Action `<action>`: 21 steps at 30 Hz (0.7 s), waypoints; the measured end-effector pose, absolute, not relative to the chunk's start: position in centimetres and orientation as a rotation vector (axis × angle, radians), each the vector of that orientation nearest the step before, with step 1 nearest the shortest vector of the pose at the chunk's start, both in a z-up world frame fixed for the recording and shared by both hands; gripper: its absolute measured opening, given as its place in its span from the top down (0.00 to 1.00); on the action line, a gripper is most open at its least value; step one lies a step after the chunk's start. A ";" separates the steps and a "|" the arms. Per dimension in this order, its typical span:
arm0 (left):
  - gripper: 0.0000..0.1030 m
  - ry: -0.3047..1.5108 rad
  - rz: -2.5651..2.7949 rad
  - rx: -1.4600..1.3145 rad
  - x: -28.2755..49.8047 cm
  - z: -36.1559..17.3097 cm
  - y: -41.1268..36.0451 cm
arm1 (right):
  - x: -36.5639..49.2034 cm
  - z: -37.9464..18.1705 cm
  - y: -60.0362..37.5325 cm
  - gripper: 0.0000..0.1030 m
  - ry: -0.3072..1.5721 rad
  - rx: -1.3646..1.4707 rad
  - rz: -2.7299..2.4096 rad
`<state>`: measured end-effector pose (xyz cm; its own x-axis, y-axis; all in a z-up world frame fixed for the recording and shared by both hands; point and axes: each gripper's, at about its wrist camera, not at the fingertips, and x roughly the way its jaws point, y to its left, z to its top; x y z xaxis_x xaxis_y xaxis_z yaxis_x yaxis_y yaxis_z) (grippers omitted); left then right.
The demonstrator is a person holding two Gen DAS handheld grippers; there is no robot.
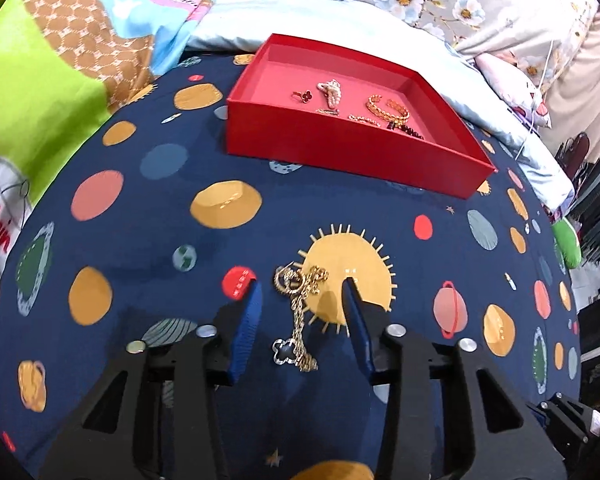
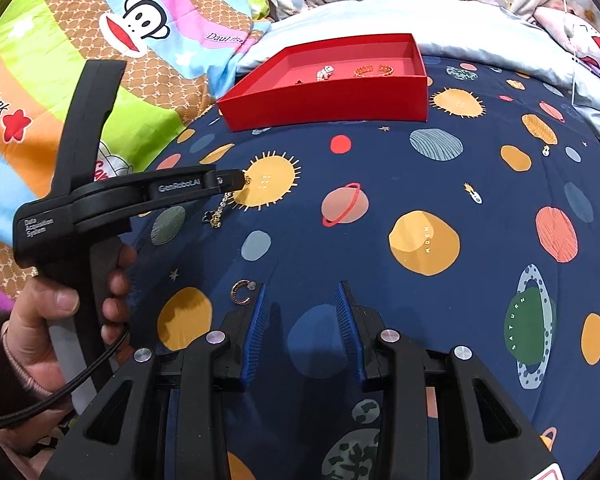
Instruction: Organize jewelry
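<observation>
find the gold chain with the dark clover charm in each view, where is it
Left wrist: gold chain low centre, between the left gripper fingers, beside the yellow sun print.
Right wrist: same chain left of centre, hanging at the left gripper's tip.
Shared landmark: red box.

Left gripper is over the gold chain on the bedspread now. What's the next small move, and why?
Probably close the left gripper on the gold chain necklace. The chain lies between its blue pads, which do not visibly press on it, and the clover pendant rests on the cloth. Other pieces already sit in the red box.
</observation>
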<state>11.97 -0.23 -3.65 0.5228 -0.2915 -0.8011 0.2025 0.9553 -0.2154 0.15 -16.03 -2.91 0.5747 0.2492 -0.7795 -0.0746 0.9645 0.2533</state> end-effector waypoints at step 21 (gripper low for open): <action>0.85 0.924 -0.297 -0.134 8.7 -1.1 1.9 | 0.3 -2.8 -15.4 0.66 0.936 0.191 0.243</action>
<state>8.74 1.89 -1.11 0.5651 -0.3090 -0.7649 0.1949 0.9510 -0.2402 0.28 -15.43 -2.82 0.5689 0.2878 -0.7704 -0.1227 0.9560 0.2665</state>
